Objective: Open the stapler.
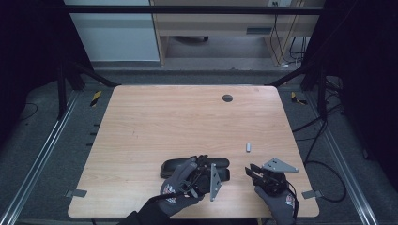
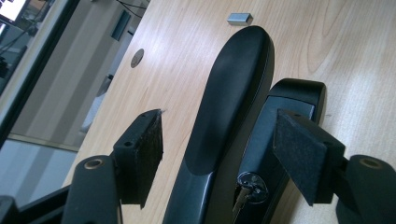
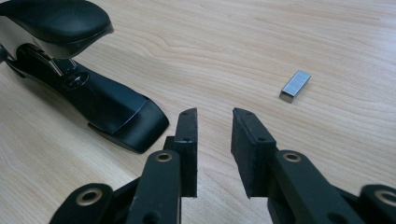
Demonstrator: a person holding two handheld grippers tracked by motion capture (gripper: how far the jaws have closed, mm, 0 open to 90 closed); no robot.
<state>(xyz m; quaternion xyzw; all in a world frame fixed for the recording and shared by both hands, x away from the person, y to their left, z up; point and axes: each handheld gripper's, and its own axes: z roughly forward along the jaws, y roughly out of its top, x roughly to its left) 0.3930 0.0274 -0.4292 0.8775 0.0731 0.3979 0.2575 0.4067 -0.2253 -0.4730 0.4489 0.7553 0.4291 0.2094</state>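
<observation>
A black stapler (image 1: 172, 167) lies near the table's front edge, its top arm (image 2: 233, 93) swung up off the base (image 2: 285, 116). My left gripper (image 1: 202, 164) straddles it, one pad (image 2: 144, 149) standing clear of the arm and the other beside the base, so the jaws are open around it. In the right gripper view the stapler (image 3: 107, 105) lies at the left. My right gripper (image 1: 250, 169) hovers to the right of it, open (image 3: 214, 119) with a narrow gap and nothing between the pads. A small silver strip of staples (image 1: 248, 146) (image 2: 239, 18) (image 3: 295, 85) lies on the wood beyond it.
The wooden table (image 1: 187, 117) has a round dark cable hole (image 1: 227, 98) (image 2: 137, 58) near its far edge. Black frame posts stand at both back corners. Cables (image 1: 324, 164) lie on the floor to the right.
</observation>
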